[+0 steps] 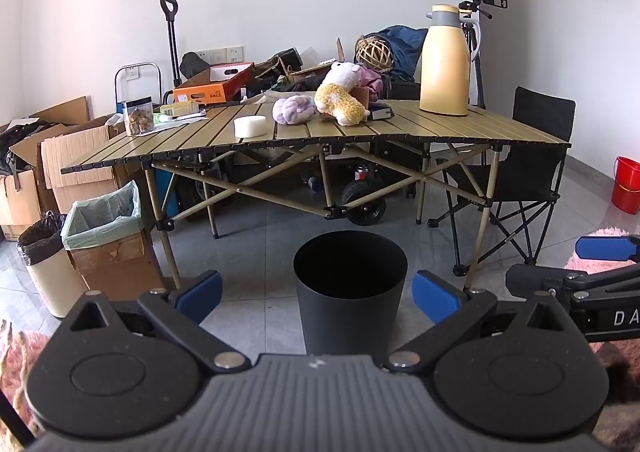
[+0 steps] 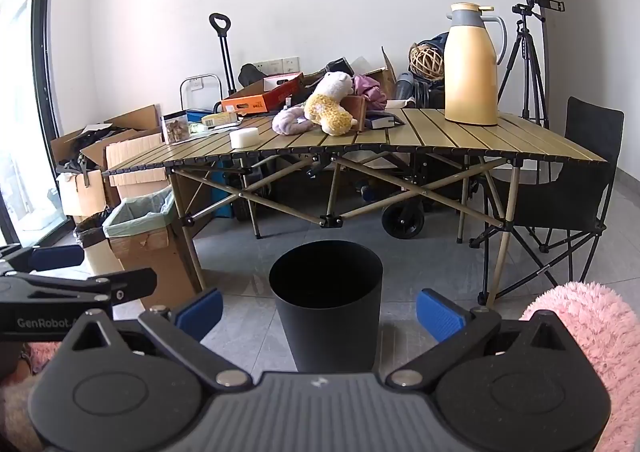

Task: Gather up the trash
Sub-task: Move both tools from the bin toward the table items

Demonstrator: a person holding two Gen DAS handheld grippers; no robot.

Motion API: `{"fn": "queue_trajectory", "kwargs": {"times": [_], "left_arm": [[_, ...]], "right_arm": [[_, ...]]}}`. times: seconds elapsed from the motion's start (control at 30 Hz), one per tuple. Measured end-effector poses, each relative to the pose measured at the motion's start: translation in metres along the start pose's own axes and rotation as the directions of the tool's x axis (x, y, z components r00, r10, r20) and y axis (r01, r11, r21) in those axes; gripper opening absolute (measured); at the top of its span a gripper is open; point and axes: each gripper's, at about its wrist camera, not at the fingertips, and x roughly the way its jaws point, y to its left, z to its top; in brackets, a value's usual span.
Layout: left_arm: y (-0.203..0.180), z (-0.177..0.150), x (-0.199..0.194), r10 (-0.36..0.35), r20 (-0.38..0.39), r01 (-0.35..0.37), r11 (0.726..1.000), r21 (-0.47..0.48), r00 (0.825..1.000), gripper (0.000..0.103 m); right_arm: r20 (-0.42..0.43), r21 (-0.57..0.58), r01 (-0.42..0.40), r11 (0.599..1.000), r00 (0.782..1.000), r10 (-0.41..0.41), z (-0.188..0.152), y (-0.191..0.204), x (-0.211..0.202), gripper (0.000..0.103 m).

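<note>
A black round bin (image 1: 349,292) (image 2: 326,302) stands on the grey tiled floor in front of a folding slatted table (image 1: 400,128) (image 2: 440,136). My left gripper (image 1: 318,298) is open, its blue pads wide apart with nothing between them, and the bin shows through the gap. My right gripper (image 2: 320,310) is open too, and empty, a little short of the same bin. On the table lie a white round block (image 1: 250,126) (image 2: 244,137), a purple plush (image 1: 292,110), a yellow-white plush (image 1: 340,94) (image 2: 330,108) and a clear jar (image 1: 138,116).
A tall yellow jug (image 1: 444,60) (image 2: 471,66) stands at the table's right end. A bag-lined cardboard box (image 1: 106,236) (image 2: 138,228) and a small pale bin (image 1: 44,264) stand left. A black folding chair (image 1: 528,180), a tripod (image 2: 524,60) and a red bucket (image 1: 627,185) are at the right.
</note>
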Motion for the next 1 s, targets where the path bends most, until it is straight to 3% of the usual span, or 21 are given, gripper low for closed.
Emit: {"fn": "queue_trajectory", "kwargs": {"times": [1.0], "left_arm": [[0.001, 0.006, 0.01, -0.026, 0.014, 0.026, 1.0, -0.003, 1.0, 0.103]], "right_arm": [[-0.002, -0.001, -0.003, 1.0, 1.0, 0.003, 0.006, 0.002, 0.008, 0.103]]}}
